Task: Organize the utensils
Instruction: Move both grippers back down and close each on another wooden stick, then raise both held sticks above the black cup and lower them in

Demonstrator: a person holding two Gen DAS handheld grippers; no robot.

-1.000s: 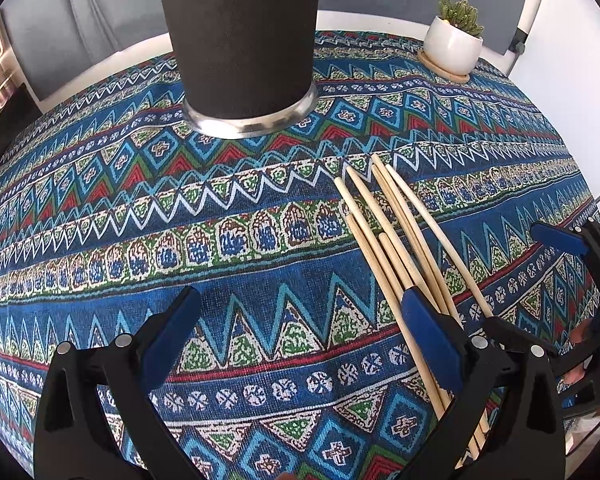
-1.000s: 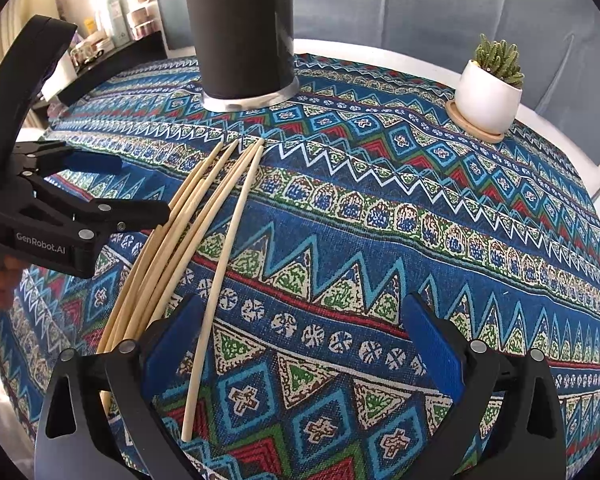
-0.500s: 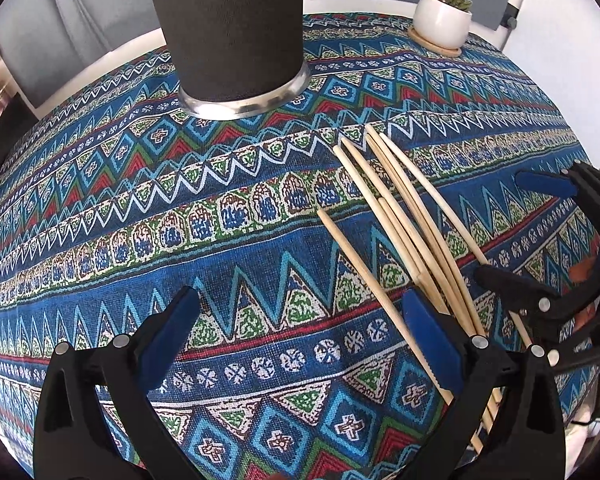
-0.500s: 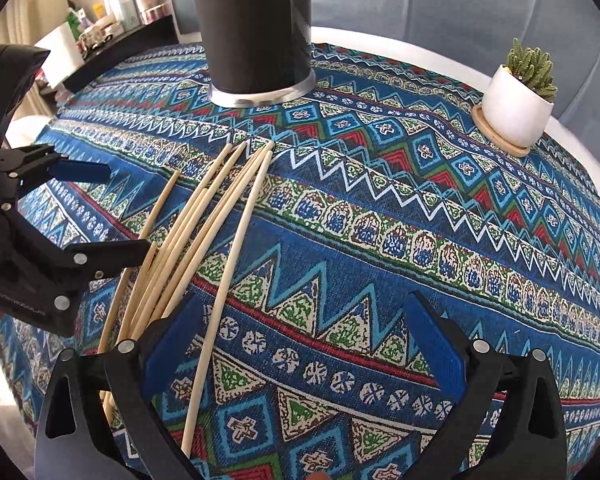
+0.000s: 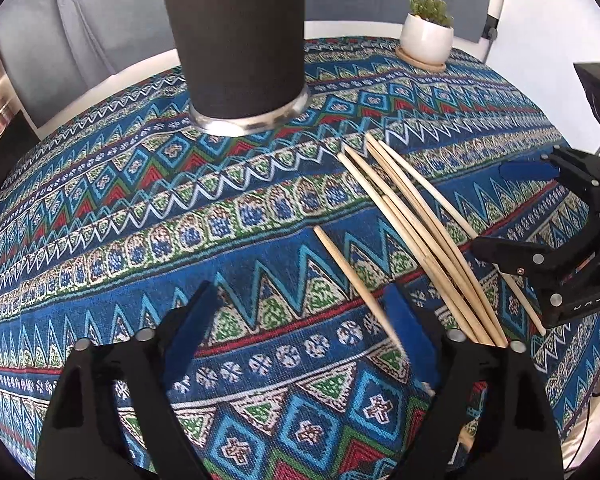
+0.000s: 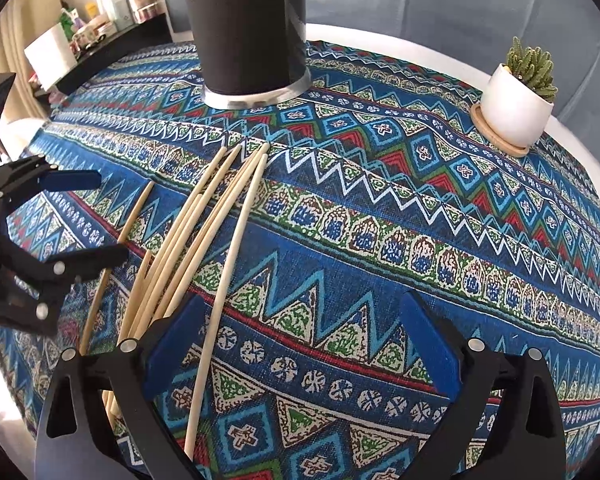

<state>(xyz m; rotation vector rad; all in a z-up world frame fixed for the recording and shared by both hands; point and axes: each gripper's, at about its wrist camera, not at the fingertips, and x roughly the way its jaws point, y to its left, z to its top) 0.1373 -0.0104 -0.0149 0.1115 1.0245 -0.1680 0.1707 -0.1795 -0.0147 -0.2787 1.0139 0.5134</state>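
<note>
Several wooden chopsticks [image 5: 420, 220] lie in a fanned bundle on the patterned tablecloth [image 5: 140, 240]. One chopstick [image 5: 352, 276] lies apart to their left and runs between the jaws of my left gripper [image 5: 300, 320], close to the right pad. Those jaws are closing and neither pad presses on it. In the right wrist view the bundle [image 6: 180, 240] sits left of my right gripper [image 6: 300, 332]. Its jaws are closing too, with a pale chopstick [image 6: 228, 264] between them near the left pad. A tall black holder [image 5: 240, 40] with a steel base stands behind.
A cactus in a white pot [image 6: 512, 104] on a wooden saucer stands at the back right. The round table's white rim [image 6: 380, 36] shows behind the cloth. A shelf with bottles [image 6: 100, 8] is off to the left. Each gripper shows in the other's view, beside the bundle.
One chopstick has slid left, away from the bundle, and now lies between the left jaws. Both pairs of jaws stand narrower. The right gripper has come further into the left wrist view.
</note>
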